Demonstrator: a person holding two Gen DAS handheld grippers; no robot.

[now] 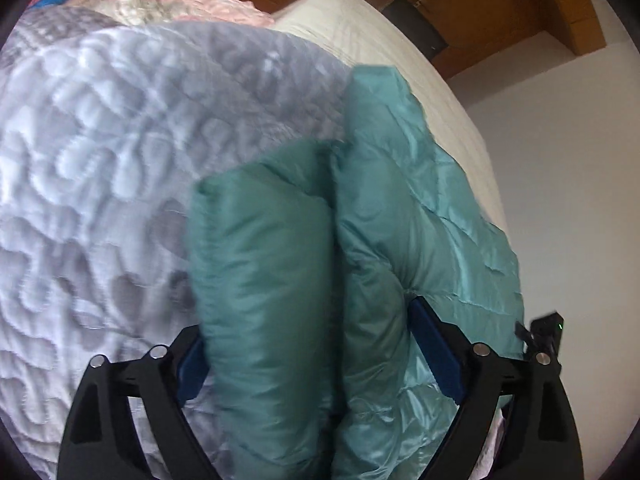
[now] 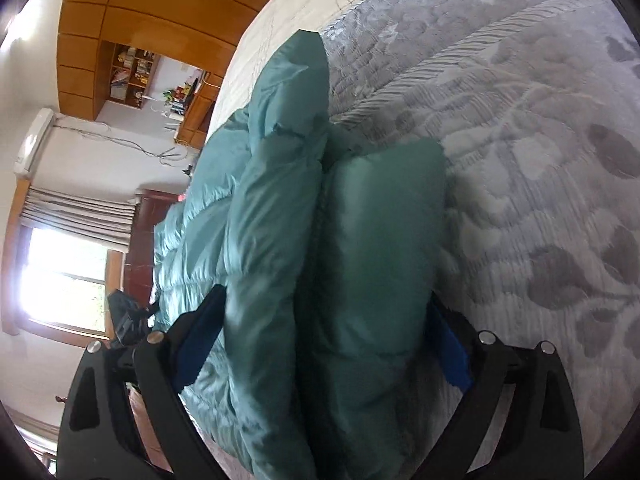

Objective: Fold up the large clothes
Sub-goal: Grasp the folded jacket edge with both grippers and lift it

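Your right wrist view is taking in a bright window (image 2: pixel 64 280), a wall air conditioner (image 2: pixel 34 142) and wooden shelving (image 2: pixel 132 76); your left view is showing instead a pink blanket (image 1: pixel 188 2), a bare mattress edge (image 1: pixel 384 44) and plain wall. The teal puffer jacket (image 1: pixel 280 280) is lying folded into two padded rolls on the grey quilted bedspread (image 1: pixel 100 160). Your left gripper (image 1: pixel 316 352) is standing wide, the jacket bulging between its blue pads; whether they are pressing is unclear. Your right gripper (image 2: pixel 324 344) is spread just as wide around the same fabric (image 2: pixel 360 240). The jacket's near end is running out of frame, and blur is softening its quilting.
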